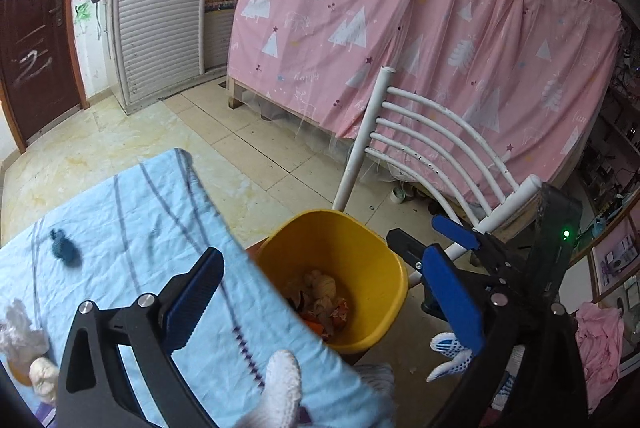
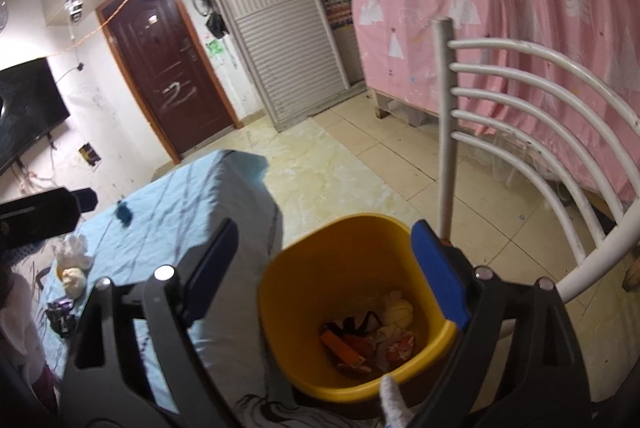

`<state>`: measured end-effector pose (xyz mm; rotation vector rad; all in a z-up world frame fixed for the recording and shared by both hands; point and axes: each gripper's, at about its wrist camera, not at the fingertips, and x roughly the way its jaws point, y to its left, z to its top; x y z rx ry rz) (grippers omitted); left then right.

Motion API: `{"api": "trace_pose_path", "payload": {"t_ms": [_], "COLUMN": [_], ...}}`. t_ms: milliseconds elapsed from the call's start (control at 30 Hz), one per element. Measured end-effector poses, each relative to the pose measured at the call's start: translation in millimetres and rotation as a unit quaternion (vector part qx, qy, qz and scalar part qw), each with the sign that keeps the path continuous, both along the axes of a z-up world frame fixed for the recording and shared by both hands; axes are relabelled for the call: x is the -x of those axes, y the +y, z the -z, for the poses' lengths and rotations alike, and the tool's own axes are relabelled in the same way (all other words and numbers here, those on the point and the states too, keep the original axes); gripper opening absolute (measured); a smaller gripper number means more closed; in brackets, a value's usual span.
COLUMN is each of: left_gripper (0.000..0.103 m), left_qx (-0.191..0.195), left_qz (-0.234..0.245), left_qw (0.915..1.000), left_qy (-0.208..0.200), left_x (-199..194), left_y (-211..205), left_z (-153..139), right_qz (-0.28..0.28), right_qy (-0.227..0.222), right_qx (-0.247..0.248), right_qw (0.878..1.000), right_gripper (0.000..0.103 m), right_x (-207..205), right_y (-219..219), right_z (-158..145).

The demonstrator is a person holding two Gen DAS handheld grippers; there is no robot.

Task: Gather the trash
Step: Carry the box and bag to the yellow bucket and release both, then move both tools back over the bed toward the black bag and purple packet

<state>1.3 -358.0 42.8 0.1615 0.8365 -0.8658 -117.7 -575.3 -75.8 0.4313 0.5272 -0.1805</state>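
Both grippers open, nothing held. Left gripper [image 1: 324, 292] has its jaws spread wide over the near edge of the table and the bin; right gripper [image 2: 328, 268] is also spread wide, empty, right above the yellow bin [image 2: 312, 268], with its blue pad [image 2: 440, 272] over the bin's right rim. In the left wrist view the right gripper [image 1: 456, 256] shows at right, beside the bin [image 1: 360, 228]. The bin sits just right of the table, against the white chair [image 2: 520, 100], and holds crumpled paper, orange scraps and a cream ball [image 2: 396, 310] at the bottom. Trash left on the table's light blue striped cloth [image 1: 140, 228]: small dark blue lump [image 1: 63, 248] toward the far side, white crumpled tissue [image 1: 18, 328] and a cream ball [image 1: 44, 376] at near left, touching or just beside each other; dark wrapper [image 2: 60, 316] near them in the right wrist view. White gloved finger [image 1: 280, 384] visible at the near edge. Pink curtain [image 1: 400, 28] behind the chair, brown door [image 2: 168, 68] far left.
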Motion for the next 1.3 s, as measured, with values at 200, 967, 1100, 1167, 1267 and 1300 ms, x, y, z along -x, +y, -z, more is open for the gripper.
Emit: {"api": "trace_pose_path", "payload": {"t_ms": [200, 967, 1100, 1167, 1267, 1300], "left_gripper": [0.091, 0.093, 0.093, 0.093, 0.093, 0.093], "left_qx": [0.008, -0.011, -0.026, -0.034, -0.041, -0.043], "left_qz": [-0.027, -0.199, -0.218, -0.230, -0.242, -0.243], "left_qw": [0.9995, 0.9789, 0.9749, 0.9722, 0.9694, 0.9689], "left_qy": [-0.012, -0.043, -0.037, -0.030, -0.015, -0.010], "left_x": [4, -25, -31, -34, -36, -36], "left_y": [47, 266, 296, 310, 329, 334], "left_z": [-7, -8, 2, 9, 22, 26], "right_qz": [-0.043, -0.223, -0.260, -0.274, -0.293, -0.300], "right_qy": [-0.008, 0.010, 0.012, 0.015, 0.019, 0.022], "right_qx": [0.010, 0.039, 0.045, 0.050, 0.053, 0.055], "right_qw": [0.999, 0.974, 0.964, 0.960, 0.955, 0.952], "right_gripper": [0.088, 0.091, 0.091, 0.091, 0.091, 0.091], "right_x": [-6, -47, -47, -48, -49, -50], "right_y": [40, 199, 232, 245, 261, 268], "right_z": [-12, -23, -20, -19, -17, -16]}}
